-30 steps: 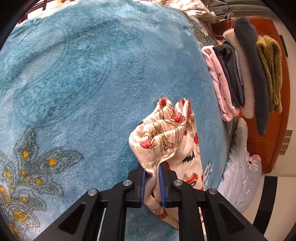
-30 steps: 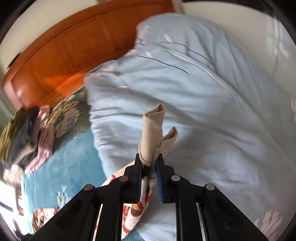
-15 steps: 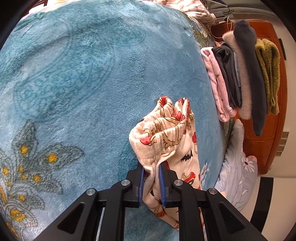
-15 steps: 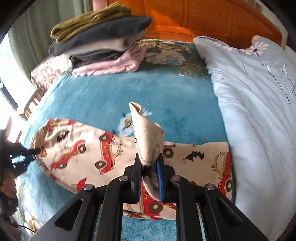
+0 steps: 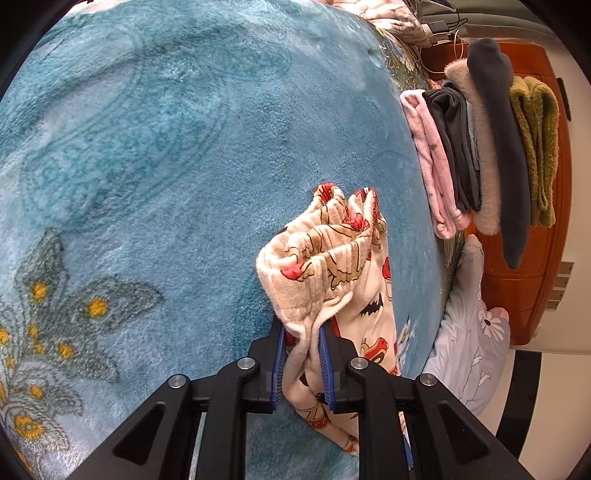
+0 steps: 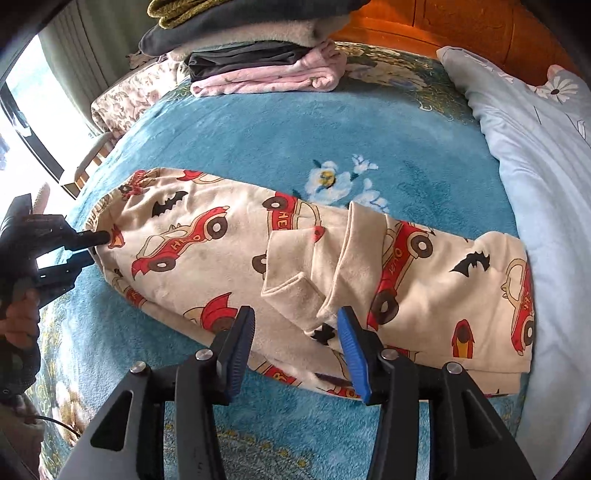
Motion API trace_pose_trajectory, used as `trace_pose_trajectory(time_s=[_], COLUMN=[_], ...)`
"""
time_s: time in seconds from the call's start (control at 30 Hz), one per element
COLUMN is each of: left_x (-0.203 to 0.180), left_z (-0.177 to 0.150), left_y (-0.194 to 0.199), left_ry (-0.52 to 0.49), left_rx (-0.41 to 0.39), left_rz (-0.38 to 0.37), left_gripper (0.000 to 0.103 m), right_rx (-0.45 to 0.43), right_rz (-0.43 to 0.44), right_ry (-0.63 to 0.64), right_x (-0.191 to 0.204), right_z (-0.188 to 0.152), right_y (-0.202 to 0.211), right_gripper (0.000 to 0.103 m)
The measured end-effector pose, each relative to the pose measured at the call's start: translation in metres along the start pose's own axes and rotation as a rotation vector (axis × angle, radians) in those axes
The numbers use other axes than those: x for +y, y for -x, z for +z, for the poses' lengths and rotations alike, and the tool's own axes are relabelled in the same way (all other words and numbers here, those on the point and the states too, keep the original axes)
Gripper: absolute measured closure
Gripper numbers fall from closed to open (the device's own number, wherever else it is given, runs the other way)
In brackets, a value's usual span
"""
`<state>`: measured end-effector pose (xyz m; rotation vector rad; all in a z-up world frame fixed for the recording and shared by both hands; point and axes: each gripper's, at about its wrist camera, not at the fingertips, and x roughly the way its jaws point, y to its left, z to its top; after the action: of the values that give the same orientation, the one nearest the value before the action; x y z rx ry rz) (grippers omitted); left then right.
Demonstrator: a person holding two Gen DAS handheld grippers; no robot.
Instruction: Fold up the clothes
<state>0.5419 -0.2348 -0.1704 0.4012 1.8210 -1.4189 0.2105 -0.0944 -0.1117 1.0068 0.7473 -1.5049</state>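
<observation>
Cream pyjama trousers with red cars and black bats [image 6: 207, 243] lie stretched across the blue blanket [image 6: 280, 140], with a cuff folded back over the middle. My left gripper [image 5: 302, 334] is shut on the gathered waistband [image 5: 325, 254]; it also shows in the right wrist view [image 6: 94, 247] at the trousers' left end. My right gripper [image 6: 295, 325] is open and empty, just above the folded-back cuff [image 6: 314, 269].
A stack of folded clothes [image 6: 258, 55] sits at the far side of the bed by the orange headboard [image 6: 461, 26]; it shows too in the left wrist view [image 5: 480, 155]. A light blue quilt [image 6: 546, 155] lies along the right. A window is at the left.
My right gripper laid the trouser leg down across the garment and opened, letting go of it. My left gripper stayed shut on the waistband and barely moved.
</observation>
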Motion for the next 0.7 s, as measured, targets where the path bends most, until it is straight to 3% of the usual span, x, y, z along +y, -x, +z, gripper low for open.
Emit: trace_pose_trajectory(time_s=[0.13,0.23,0.3,0.43,0.53,0.7], left_x=[0.000,-0.001,-0.002,0.000,0.001,-0.001], left_z=[-0.001,-0.001,-0.001,0.001,0.001,0.002], left_y=[0.000,-0.002,-0.003,-0.003,-0.003,-0.004], left_ry=[0.002,-0.001,-0.007,-0.001,0.003,-0.003], left_rx=[0.001,0.004,0.008,0.018,0.021,0.026], left_rz=[-0.004,-0.001,0.002,-0.010,-0.016,-0.011], left_gripper=[0.082,0.082,0.081,0.081,0.081,0.080], right_rx=[-0.071,-0.035,-0.016,-0.055,-0.039,0.045], right_rz=[-0.045,-0.071,-0.078,-0.090,-0.170,-0.162], right_ry=[-0.050,-0.166,-0.170,-0.031,0.050,0.011], right_x=[-0.016,-0.039,-0.037,-0.010,-0.002,-0.011], right_z=[0.007,0.015,0.019,0.025,0.028,0.016], right_y=[0.014,0.008,0.002,-0.003,-0.016,-0.029], right_gripper=[0.055,0.055,0.055,0.055,0.055,0.055])
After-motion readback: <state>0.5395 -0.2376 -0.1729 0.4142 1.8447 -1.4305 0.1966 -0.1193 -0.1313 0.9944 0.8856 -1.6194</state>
